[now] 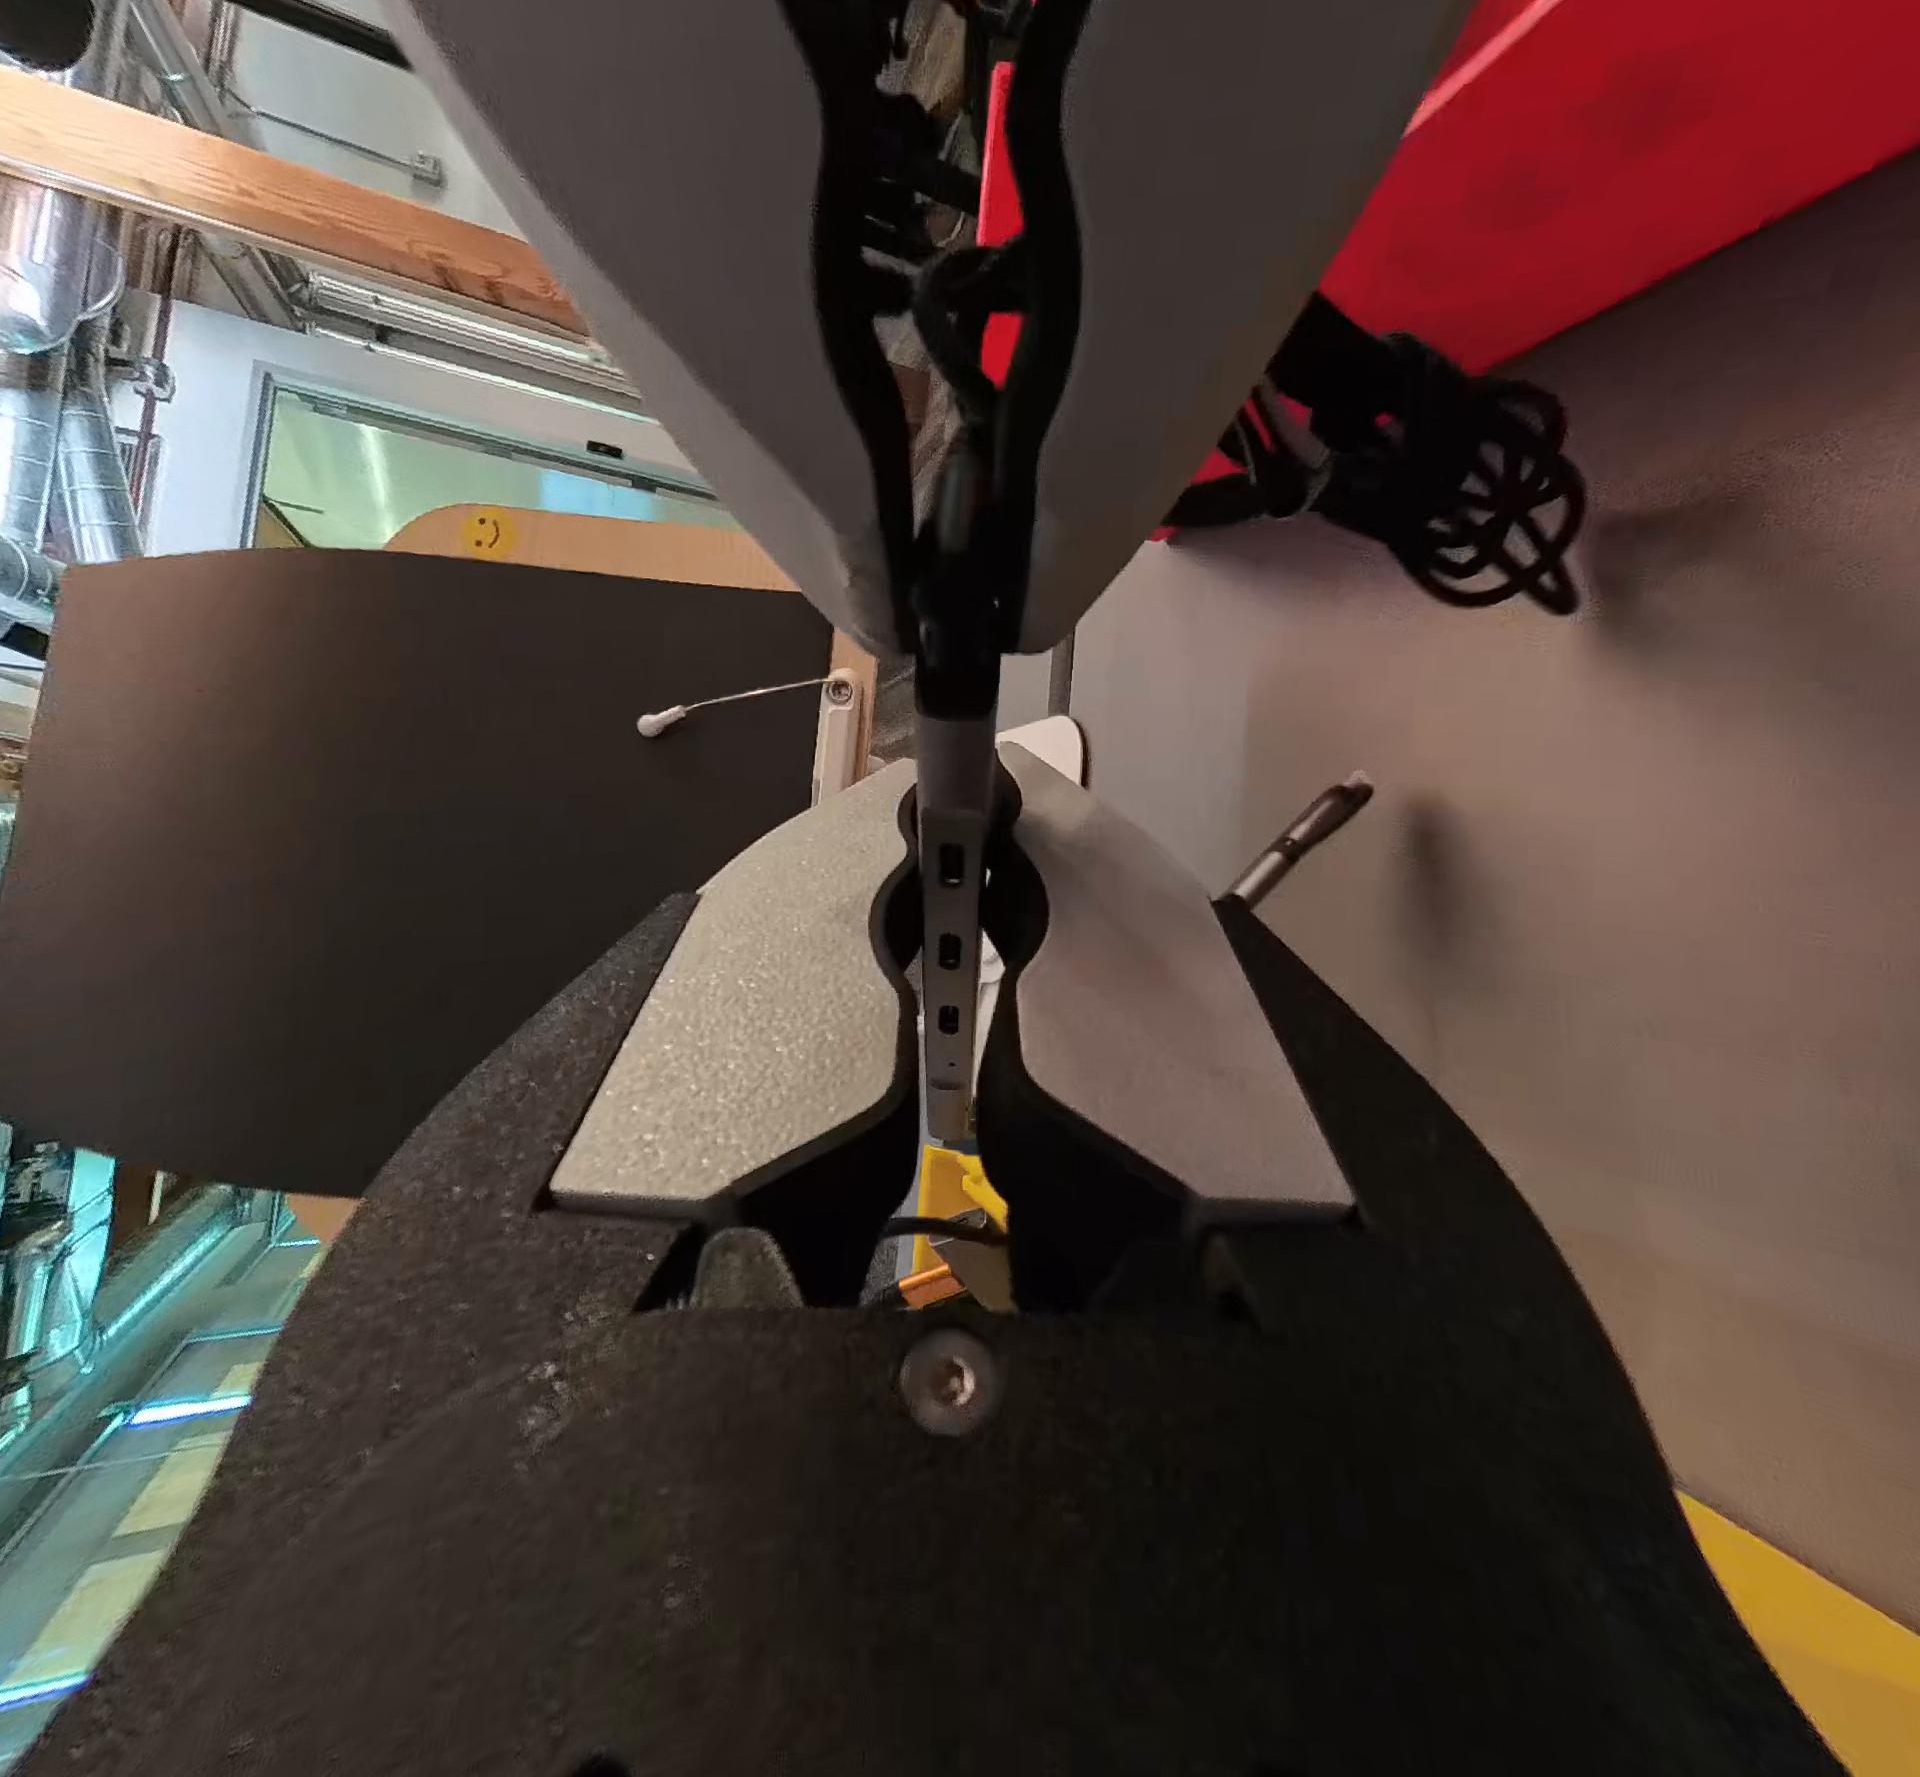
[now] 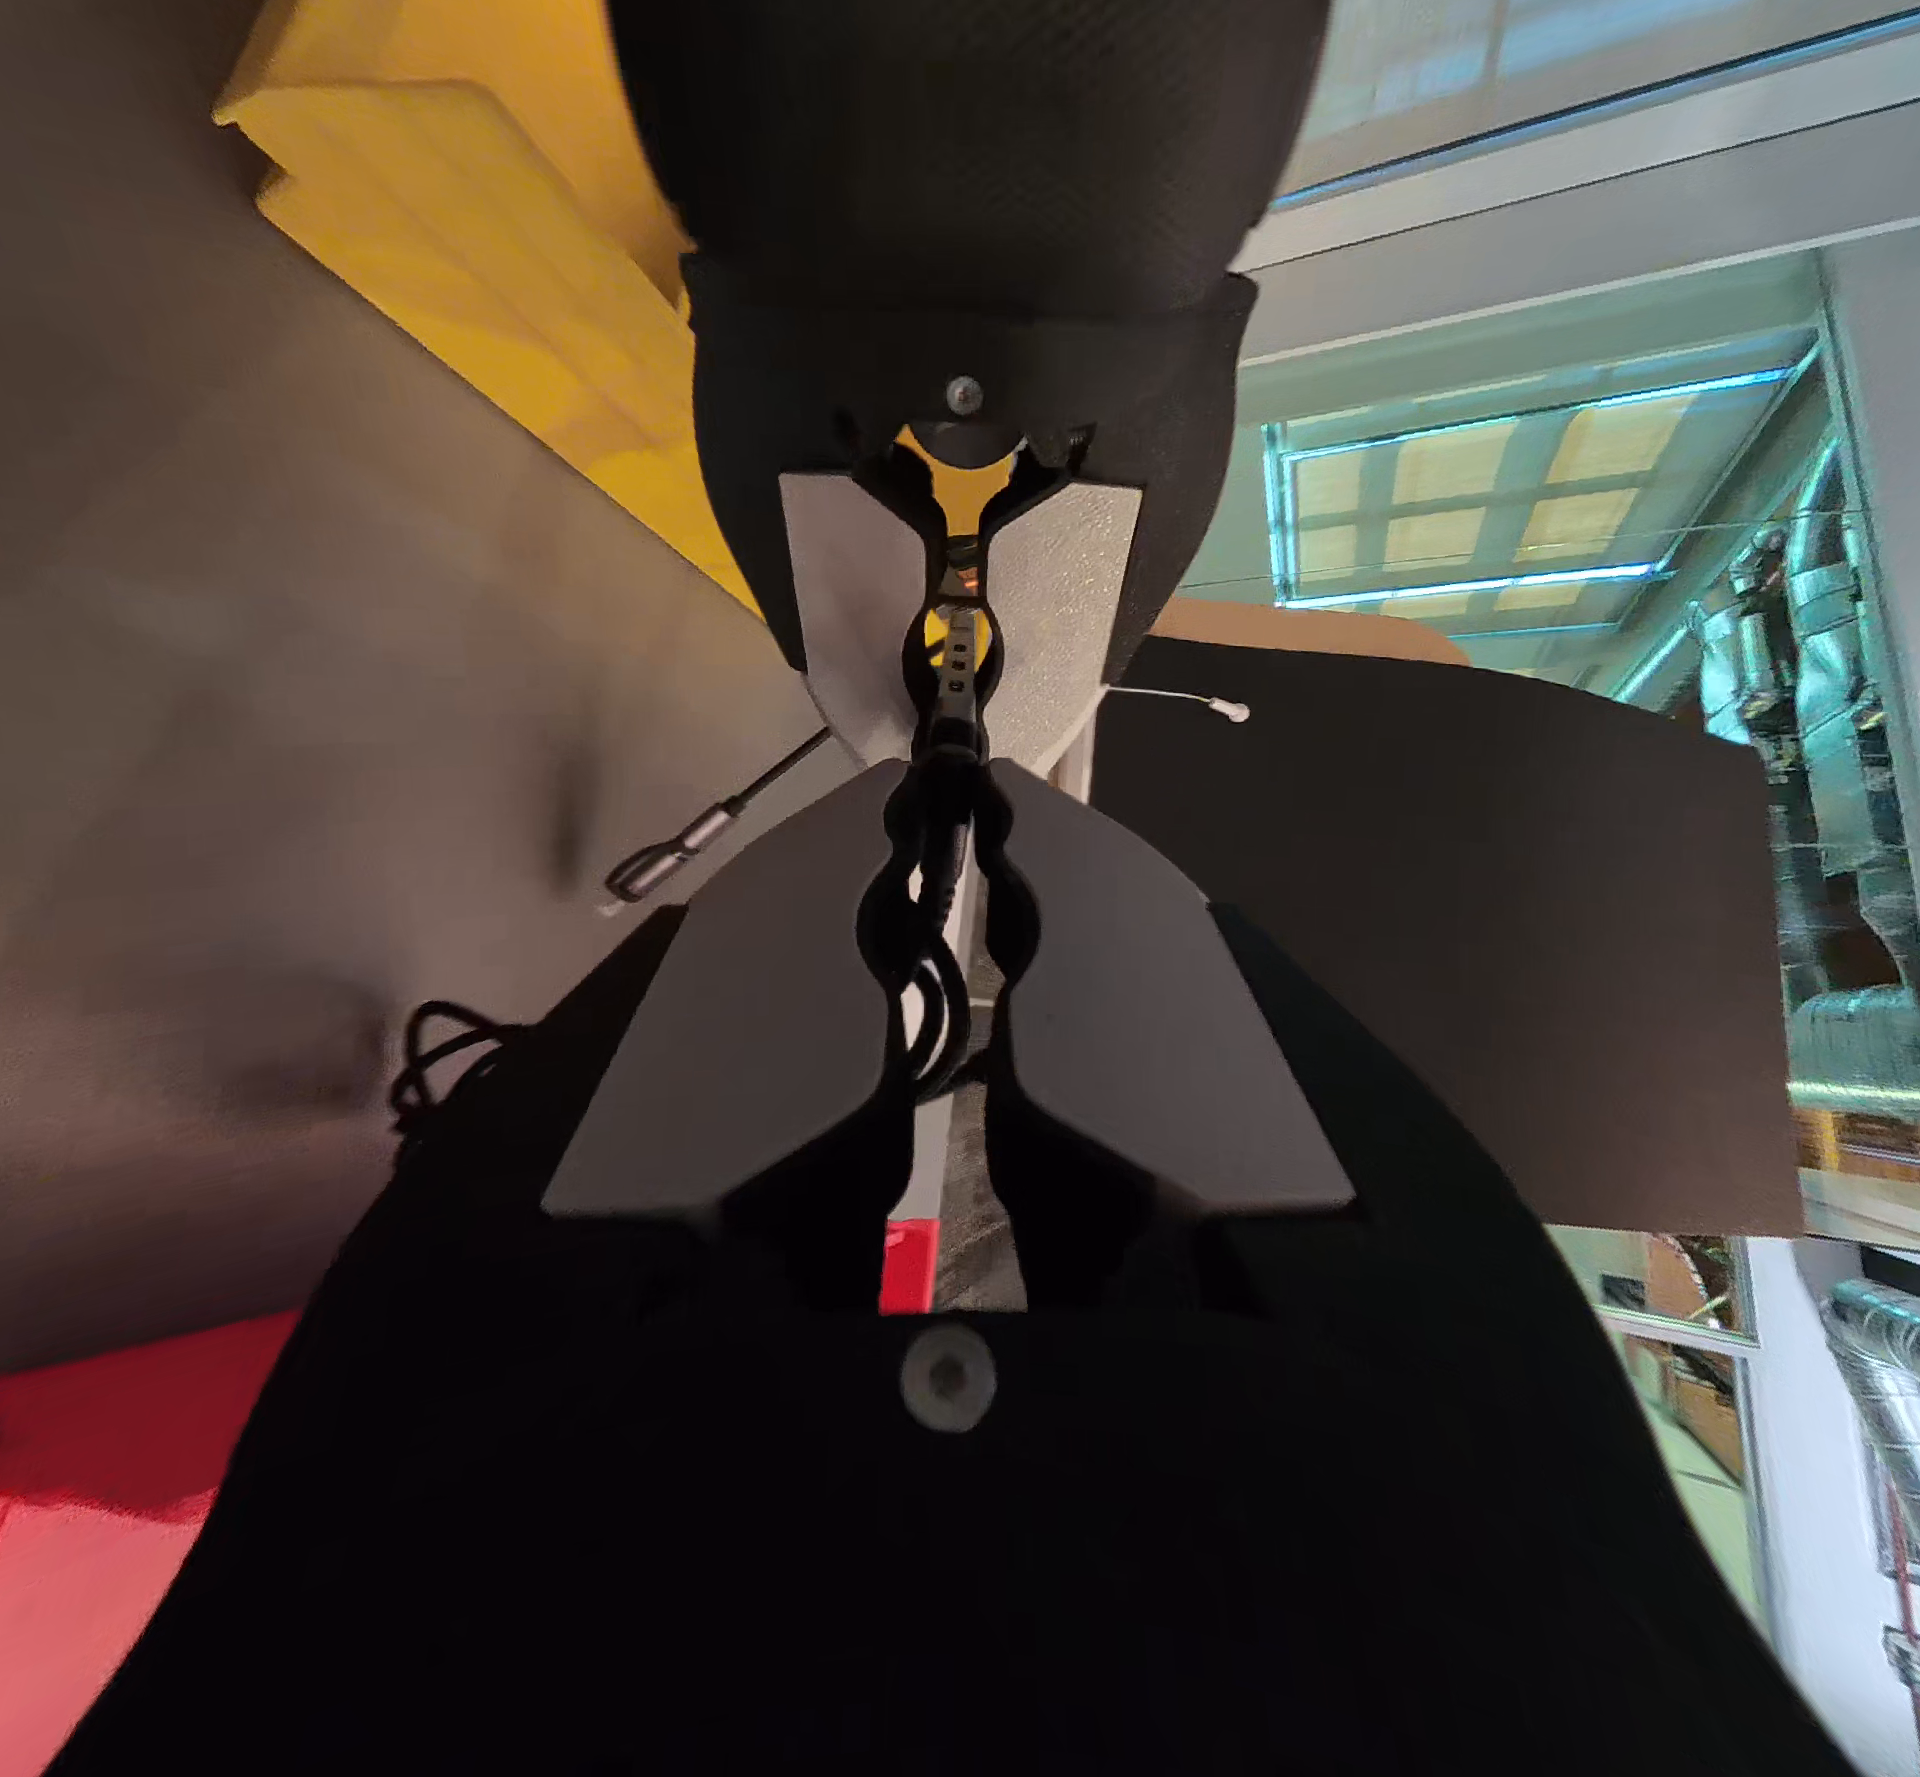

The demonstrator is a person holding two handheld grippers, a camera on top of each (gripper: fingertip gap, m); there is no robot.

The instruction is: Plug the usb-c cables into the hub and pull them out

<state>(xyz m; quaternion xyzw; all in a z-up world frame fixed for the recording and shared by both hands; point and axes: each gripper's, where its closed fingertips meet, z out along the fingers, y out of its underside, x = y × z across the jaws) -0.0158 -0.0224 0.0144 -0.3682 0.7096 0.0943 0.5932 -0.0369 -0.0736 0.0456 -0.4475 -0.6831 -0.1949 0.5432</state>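
Observation:
My left gripper (image 1: 956,813) is shut on a slim grey hub (image 1: 951,958), held edge-on, with three empty ports showing along its side. My right gripper (image 1: 961,626) faces it from above, tip to tip, and is shut on a black usb-c cable (image 1: 961,480). The cable's grey plug end (image 1: 951,751) meets the hub's far end; I cannot tell how deep it sits. In the right wrist view, my right gripper (image 2: 940,792) pinches the black cable (image 2: 935,896) and the left gripper (image 2: 951,688) holds the hub (image 2: 958,657) beyond it.
A second cable with a grey plug (image 1: 1299,834) lies on the grey table (image 1: 1662,896), also seen in the right wrist view (image 2: 665,854). A black cable bundle (image 1: 1475,501) lies by a red box (image 1: 1558,117). A yellow box (image 2: 447,200) and a black panel (image 1: 416,844) stand nearby. There is about 6 cm between the tips of the two grippers. The black panel (image 1: 416,844) is about 35 cm from both grippers' fingertips.

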